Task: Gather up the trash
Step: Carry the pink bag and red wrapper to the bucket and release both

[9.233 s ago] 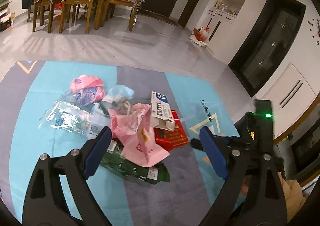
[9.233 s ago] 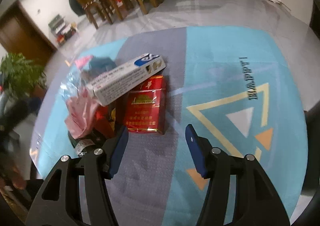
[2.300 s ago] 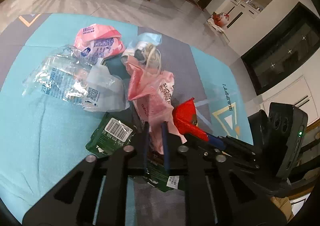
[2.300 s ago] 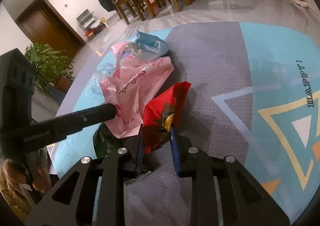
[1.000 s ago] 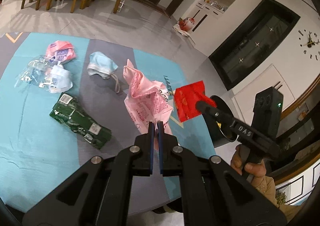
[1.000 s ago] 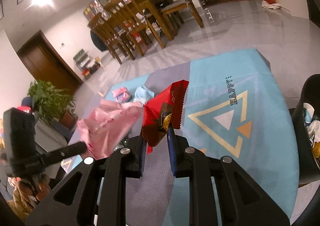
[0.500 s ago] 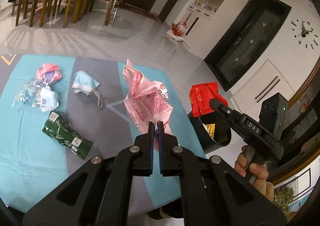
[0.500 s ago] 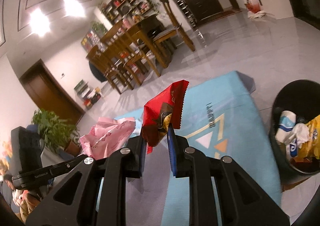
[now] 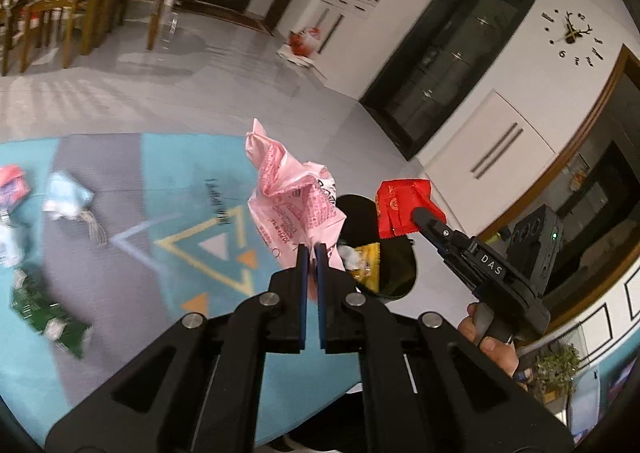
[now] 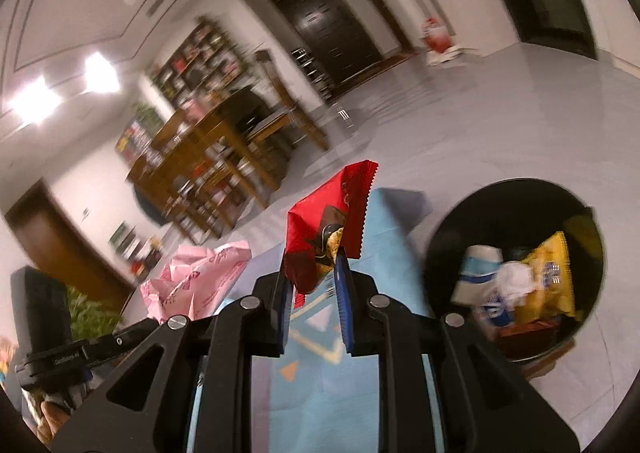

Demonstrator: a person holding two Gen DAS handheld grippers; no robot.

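The left gripper (image 9: 311,253) pinches a pink plastic bag (image 9: 292,205) just short of the black trash bin (image 10: 516,265); the right gripper (image 10: 311,273) clamps a red snack wrapper (image 10: 332,213) left of it. Released early, either light piece could drift and land on the rug (image 9: 132,221).

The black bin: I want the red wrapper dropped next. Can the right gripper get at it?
Probably yes: the black bin stands open-topped with nothing between it and the right gripper, shut on the red wrapper.

Wrappers (image 10: 516,281) inside bin (image 10: 516,197), beside rug (image 9: 120,337)
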